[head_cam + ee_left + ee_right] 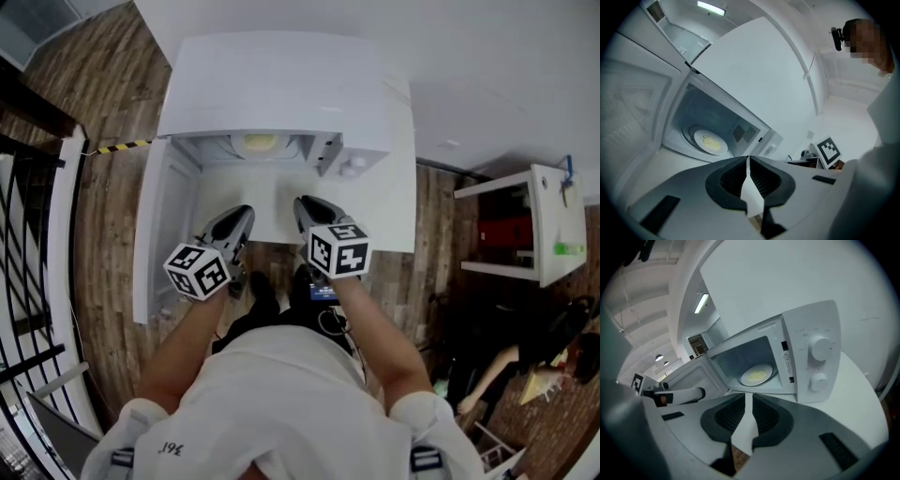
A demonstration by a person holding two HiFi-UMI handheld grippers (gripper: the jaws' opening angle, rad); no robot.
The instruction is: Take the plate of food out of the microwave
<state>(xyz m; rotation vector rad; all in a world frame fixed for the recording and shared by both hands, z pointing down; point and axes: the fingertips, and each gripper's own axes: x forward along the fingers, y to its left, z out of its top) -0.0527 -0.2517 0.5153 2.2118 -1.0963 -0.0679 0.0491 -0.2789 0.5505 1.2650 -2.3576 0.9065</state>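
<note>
Head view: white plate of yellow food (260, 143) ahead of both grippers, inside open white microwave (281, 94).
Left gripper (747, 157): clenched, empty.
Right gripper (749, 395): slightly parted, empty.

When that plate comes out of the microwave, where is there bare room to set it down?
The white table is bare in front of the microwave, between its open door on the left and the table's right edge. A narrower bare strip runs along the microwave's right side. Inside the microwave it is crowded: the plate fills most of the floor.
</note>
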